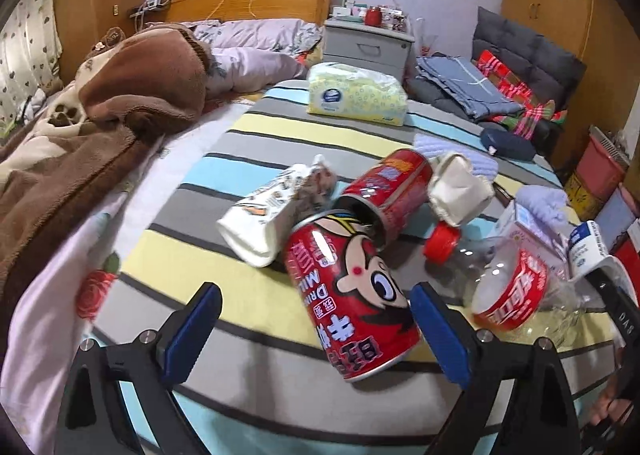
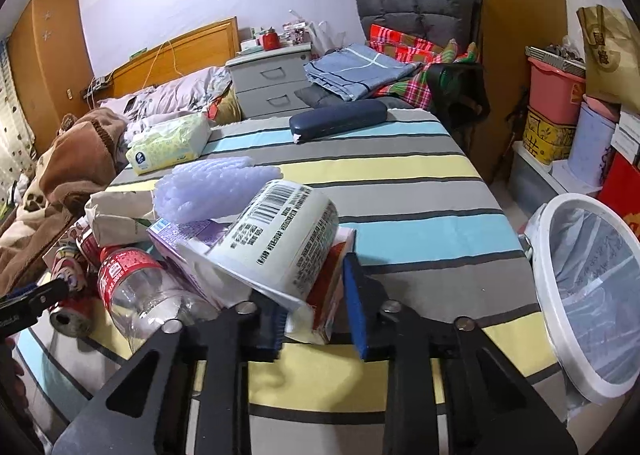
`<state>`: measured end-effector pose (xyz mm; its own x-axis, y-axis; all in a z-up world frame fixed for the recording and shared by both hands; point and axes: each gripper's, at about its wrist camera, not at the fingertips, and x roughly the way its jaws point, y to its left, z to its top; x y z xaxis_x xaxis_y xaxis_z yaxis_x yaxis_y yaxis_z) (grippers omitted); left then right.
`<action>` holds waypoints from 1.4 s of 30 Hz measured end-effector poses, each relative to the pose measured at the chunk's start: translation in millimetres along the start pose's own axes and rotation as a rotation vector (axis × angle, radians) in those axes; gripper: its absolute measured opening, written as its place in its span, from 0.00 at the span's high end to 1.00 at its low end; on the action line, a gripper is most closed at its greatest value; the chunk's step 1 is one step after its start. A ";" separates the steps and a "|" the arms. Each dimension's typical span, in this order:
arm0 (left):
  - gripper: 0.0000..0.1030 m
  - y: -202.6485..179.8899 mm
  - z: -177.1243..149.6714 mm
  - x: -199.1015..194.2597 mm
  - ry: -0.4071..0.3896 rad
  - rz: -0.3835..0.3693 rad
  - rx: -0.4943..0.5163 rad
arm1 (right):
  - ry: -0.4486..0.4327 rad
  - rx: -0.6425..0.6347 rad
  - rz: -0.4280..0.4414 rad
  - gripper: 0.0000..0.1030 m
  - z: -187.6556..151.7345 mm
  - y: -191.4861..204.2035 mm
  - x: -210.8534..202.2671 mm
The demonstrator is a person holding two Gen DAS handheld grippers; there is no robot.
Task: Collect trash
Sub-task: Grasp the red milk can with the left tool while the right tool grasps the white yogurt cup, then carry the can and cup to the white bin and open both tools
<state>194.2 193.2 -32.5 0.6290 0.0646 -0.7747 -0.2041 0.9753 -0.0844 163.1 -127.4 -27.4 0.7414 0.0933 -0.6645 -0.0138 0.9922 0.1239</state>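
The trash lies in one heap on the striped cloth [image 2: 420,191] that covers the bench, and I give all places from the cartoon can [image 1: 352,295], a red milk-drink can lying on its side. The left tongs [image 1: 316,339] stand wide apart around this can; the blue pad [image 1: 440,339] on the right side of the picture is just beside the can's lower end, the other pad is well apart from it, so nothing is clamped. Behind the cartoon can a second red can [image 1: 390,191] lies with its open end touching it. To the left of it is a crumpled white wrapper [image 1: 260,223], and to the right a clear bottle with red cap [image 1: 508,287] on its side. Further right of the bottle the right tongs [image 2: 316,307] are closed on a small red and white carton [image 2: 324,295], with a white cup with barcode [image 2: 280,239] resting on top of it. A white bin with a bag [image 2: 592,295] stands beside the bench, far from the cartoon can, and a tissue pack [image 1: 356,95] lies well behind the heap
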 end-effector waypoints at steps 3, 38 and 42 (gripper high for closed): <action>0.07 11.0 0.2 -0.7 0.021 -0.016 -0.040 | 0.001 0.009 0.016 0.80 -0.2 -0.5 -0.4; 0.49 -16.3 1.0 12.4 0.021 -0.125 -0.052 | -0.048 0.003 0.070 0.91 -3.0 -5.0 -7.0; 0.49 -20.8 -4.5 -2.5 -0.001 -0.122 -0.023 | -0.062 -0.013 0.072 0.91 -2.9 -3.8 -12.8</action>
<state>193.5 171.8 -31.7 0.6507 -0.0541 -0.7574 -0.1434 0.9708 -0.1925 151.7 -132.1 -21.4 0.7780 0.1599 -0.6076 -0.0775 0.9841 0.1598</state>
